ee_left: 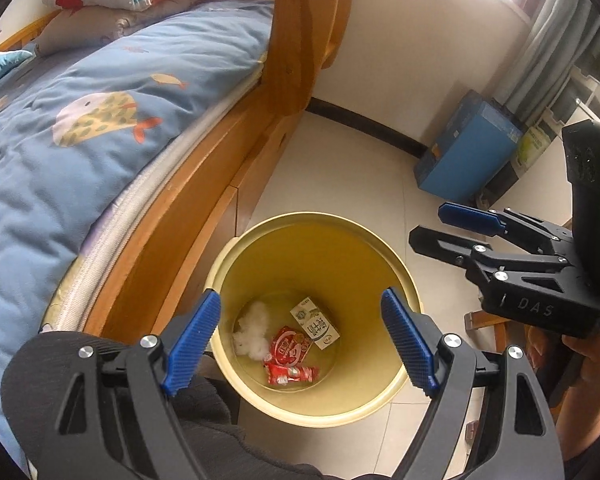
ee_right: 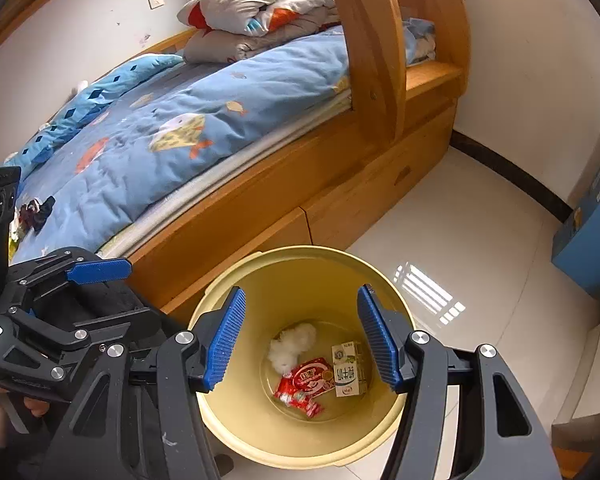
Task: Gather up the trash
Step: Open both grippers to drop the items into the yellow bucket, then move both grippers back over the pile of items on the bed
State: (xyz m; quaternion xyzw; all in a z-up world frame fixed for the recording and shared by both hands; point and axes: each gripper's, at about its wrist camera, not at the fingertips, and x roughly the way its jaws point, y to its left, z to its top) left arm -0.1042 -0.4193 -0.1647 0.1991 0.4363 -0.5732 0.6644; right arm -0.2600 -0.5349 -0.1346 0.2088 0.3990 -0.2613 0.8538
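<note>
Both grippers hang over the yellow bin (ee_left: 300, 404), which stands on the floor tiles (ee_right: 480, 240) beside the wooden bed (ee_right: 260, 208). The left gripper (ee_left: 300, 344) stands wide with nothing between its pads; the right gripper (ee_right: 302, 336) is moderately open and also empty. On the bin's bottom lie a white tissue wad (ee_right: 292, 344) at 10 o'clock, red wrappers (ee_right: 304, 384) at 6, and a small carton (ee_right: 346, 368) at 3.

A: Was the yellow bin (ee_right: 300, 436) open from above?
B: Yes, clear down to the trash. The wooden bed frame (ee_right: 260, 216) blocked its left; bare floor (ee_right: 480, 240) lay free on the right.
</note>
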